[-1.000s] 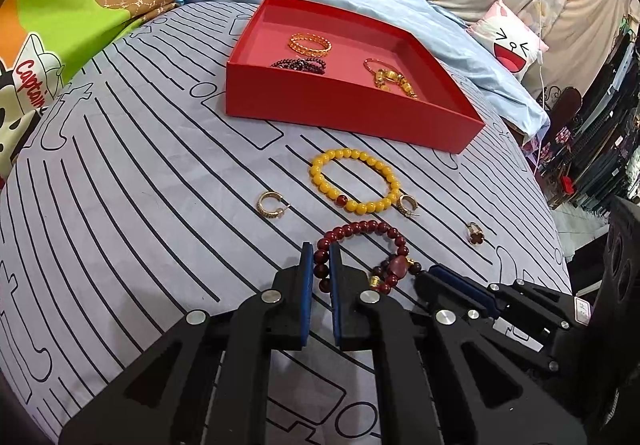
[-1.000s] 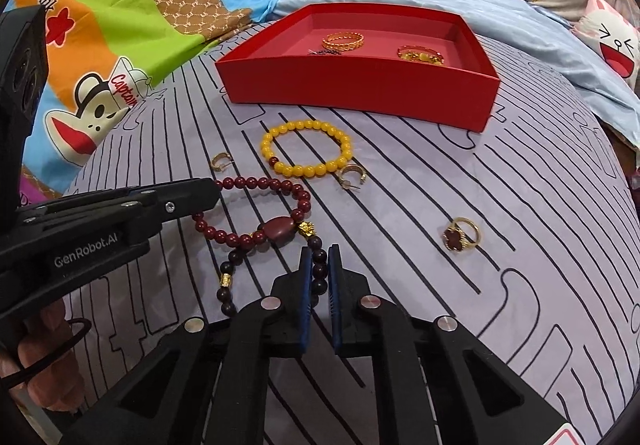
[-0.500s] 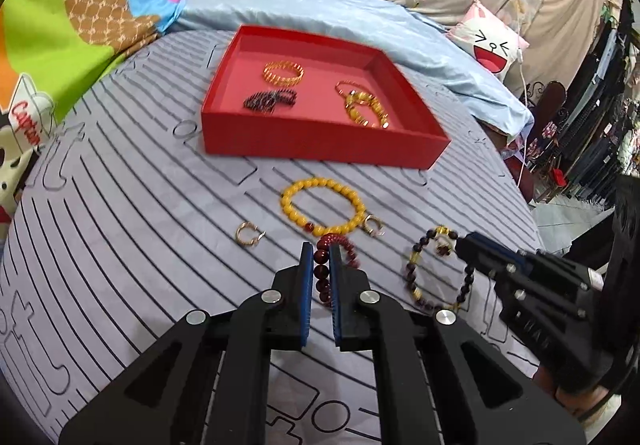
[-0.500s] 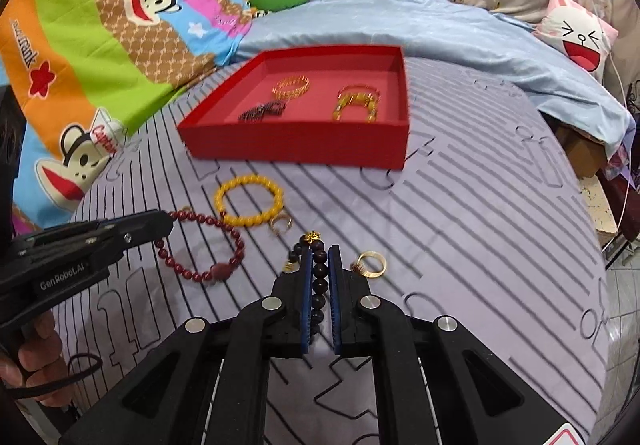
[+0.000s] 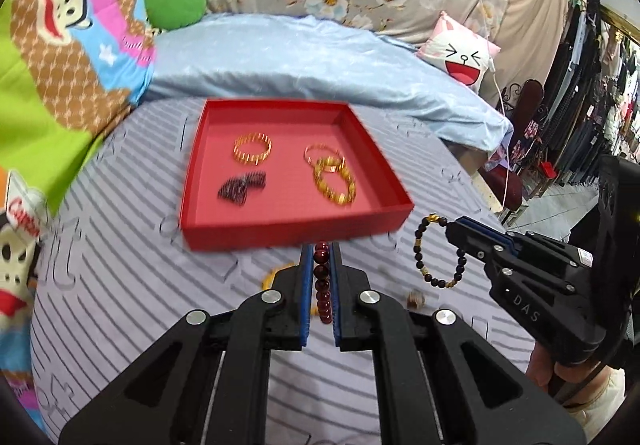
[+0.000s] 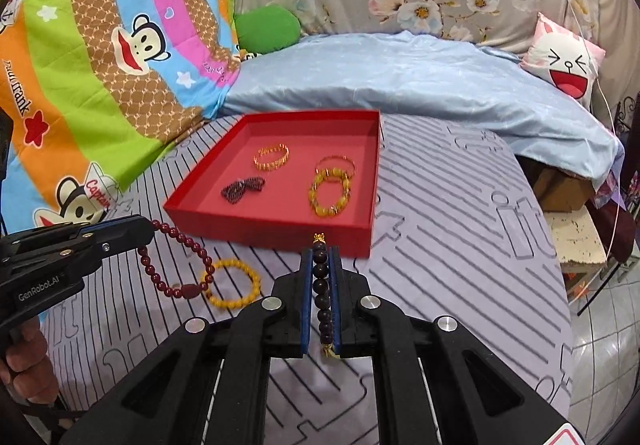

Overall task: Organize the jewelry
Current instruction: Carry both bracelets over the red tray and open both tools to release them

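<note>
My left gripper point(image 5: 320, 247) is shut on a dark red bead bracelet point(image 5: 322, 285), which hangs above the striped bedspread just before the red tray point(image 5: 280, 235). From the right wrist view the same red bracelet point(image 6: 176, 265) dangles as a loop from the left gripper point(image 6: 149, 226). My right gripper point(image 6: 320, 251) is shut on a black bead bracelet with gold spacers point(image 6: 322, 287). That black bracelet point(image 5: 436, 257) hangs from the right gripper point(image 5: 456, 224) at the tray's near right corner. The tray point(image 6: 272, 225) holds a gold bangle point(image 6: 272, 157), a dark beaded piece point(image 6: 242, 187) and yellow-gold bracelets point(image 6: 330, 189).
A yellow bead bracelet point(image 6: 234, 283) lies on the bedspread in front of the tray, and a small ring point(image 5: 416, 299) lies to its right. Behind the tray are a light blue quilt point(image 6: 400, 85), a cartoon blanket and a white cushion point(image 6: 564, 61). The bed's edge drops off at the right.
Both grippers have risen off the bedspread, each carrying its bracelet, and come closer to the tray. The red and black bracelets, which lay flat a second ago, now hang free.
</note>
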